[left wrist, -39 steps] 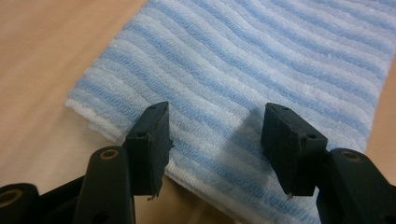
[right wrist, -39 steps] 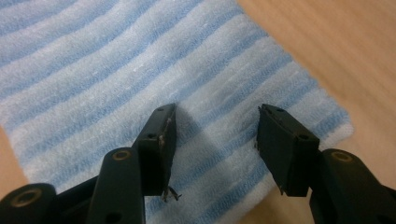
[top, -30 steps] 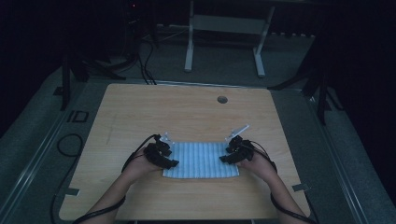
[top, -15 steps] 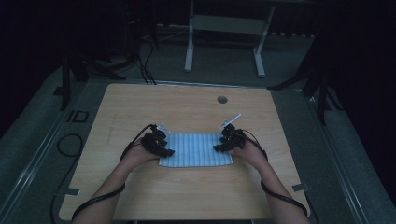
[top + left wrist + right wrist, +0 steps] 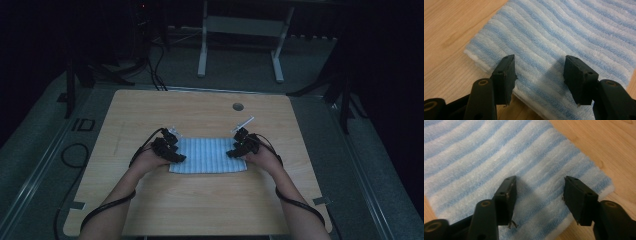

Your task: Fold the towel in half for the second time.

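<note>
High view lets us see a folded blue and white striped towel (image 5: 209, 155) lying flat near the middle of the wooden table (image 5: 200, 205), with the left gripper (image 5: 175, 156) at its left end and the right gripper (image 5: 233, 152) at its right end. We see the left jaws spread apart over the towel's edge, not pinching it. We see the right jaws spread too; they have just been opening, with nothing pinched between them.

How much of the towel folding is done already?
The striped towel already lies folded into a flat, layered rectangle on the table. Right now the left gripper and the right gripper hover open over its two ends, gripping nothing. Possibly left: another fold across the middle.
</note>
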{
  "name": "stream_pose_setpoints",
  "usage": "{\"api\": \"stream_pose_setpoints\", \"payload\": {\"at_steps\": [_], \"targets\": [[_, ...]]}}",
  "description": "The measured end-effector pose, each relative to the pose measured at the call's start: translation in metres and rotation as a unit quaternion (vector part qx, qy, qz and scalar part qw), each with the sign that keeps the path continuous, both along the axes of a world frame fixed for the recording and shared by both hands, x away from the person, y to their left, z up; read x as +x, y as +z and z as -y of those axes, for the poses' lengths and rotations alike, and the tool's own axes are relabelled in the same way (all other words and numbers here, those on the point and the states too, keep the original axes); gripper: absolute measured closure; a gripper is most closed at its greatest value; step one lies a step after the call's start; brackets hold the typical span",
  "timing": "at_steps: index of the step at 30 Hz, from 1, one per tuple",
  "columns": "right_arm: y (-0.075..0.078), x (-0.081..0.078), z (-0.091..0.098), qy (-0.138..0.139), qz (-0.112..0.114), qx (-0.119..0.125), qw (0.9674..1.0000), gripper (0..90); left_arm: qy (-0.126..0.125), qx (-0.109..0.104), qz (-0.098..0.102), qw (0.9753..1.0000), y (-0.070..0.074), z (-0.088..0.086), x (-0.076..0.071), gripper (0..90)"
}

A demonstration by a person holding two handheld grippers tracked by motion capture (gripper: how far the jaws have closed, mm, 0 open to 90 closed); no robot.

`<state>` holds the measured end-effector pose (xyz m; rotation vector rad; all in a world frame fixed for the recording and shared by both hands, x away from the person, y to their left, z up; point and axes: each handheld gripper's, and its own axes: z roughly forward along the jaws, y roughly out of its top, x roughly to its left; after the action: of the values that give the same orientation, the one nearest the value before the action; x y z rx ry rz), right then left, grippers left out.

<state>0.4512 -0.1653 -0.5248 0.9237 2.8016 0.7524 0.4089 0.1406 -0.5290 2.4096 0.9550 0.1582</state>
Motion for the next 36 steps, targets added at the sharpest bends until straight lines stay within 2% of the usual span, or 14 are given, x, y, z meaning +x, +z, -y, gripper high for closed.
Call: {"api": "stream_pose_setpoints", "payload": {"at_steps": [3,7,8,11,13,14,15,19,21,24,28,31,33,36], "targets": [[0.005,-0.005,0.003,0.009,0.002,0.017,0.9998,38.8,0.003,-0.022,0.002,0.9997,0.007,-0.002,-0.004,39.2],[0.013,-0.012,0.005,0.014,0.016,0.028,0.9994,32.7,0.017,-0.036,0.019,0.9990,0.014,-0.002,-0.011,29.2],[0.014,-0.013,0.006,0.013,0.018,0.035,0.9991,30.3,0.019,-0.036,0.024,0.9989,0.014,-0.002,-0.013,24.0],[0.015,-0.018,0.009,0.018,0.022,0.053,0.9982,16.6,0.033,-0.040,0.031,0.9982,0.010,-0.003,-0.018,13.5],[0.015,-0.019,0.010,0.021,0.025,0.056,0.9979,15.1,0.033,-0.040,0.031,0.9982,0.010,-0.003,-0.018,12.9],[0.012,-0.023,0.011,0.011,0.033,0.059,0.9977,13.3,0.040,-0.042,0.031,0.9978,0.004,-0.004,-0.024,4.6],[0.011,-0.025,0.012,0.010,0.039,0.057,0.9975,13.1,0.042,-0.046,0.030,0.9976,0.002,-0.006,-0.026,2.8],[0.006,-0.032,0.015,0.008,0.054,0.060,0.9967,13.1,0.047,-0.048,0.034,0.9971,-0.005,-0.014,-0.034,2.5],[0.005,-0.034,0.018,0.002,0.054,0.067,0.9963,13.1,0.049,-0.047,0.026,0.9973,-0.008,-0.018,-0.037,2.5],[0.004,-0.036,0.022,-0.003,0.058,0.074,0.9955,13.1,0.065,-0.053,0.035,0.9959,-0.009,-0.024,-0.042,2.4],[0.002,-0.042,0.031,-0.013,0.049,0.091,0.9945,13.0,0.081,-0.066,0.039,0.9937,-0.007,-0.033,-0.047,2.3],[-0.001,-0.045,0.035,-0.023,0.054,0.092,0.9941,12.7,0.089,-0.063,0.046,0.9930,-0.007,-0.040,-0.052,2.3],[-0.005,-0.047,0.046,-0.038,0.056,0.102,0.9924,12.1,0.100,-0.063,0.050,0.9918,-0.008,-0.046,-0.056,2.2],[-0.006,-0.050,0.052,-0.041,0.057,0.105,0.9920,12.2,0.106,-0.060,0.047,0.9914,-0.009,-0.052,-0.059,1.7]]}}
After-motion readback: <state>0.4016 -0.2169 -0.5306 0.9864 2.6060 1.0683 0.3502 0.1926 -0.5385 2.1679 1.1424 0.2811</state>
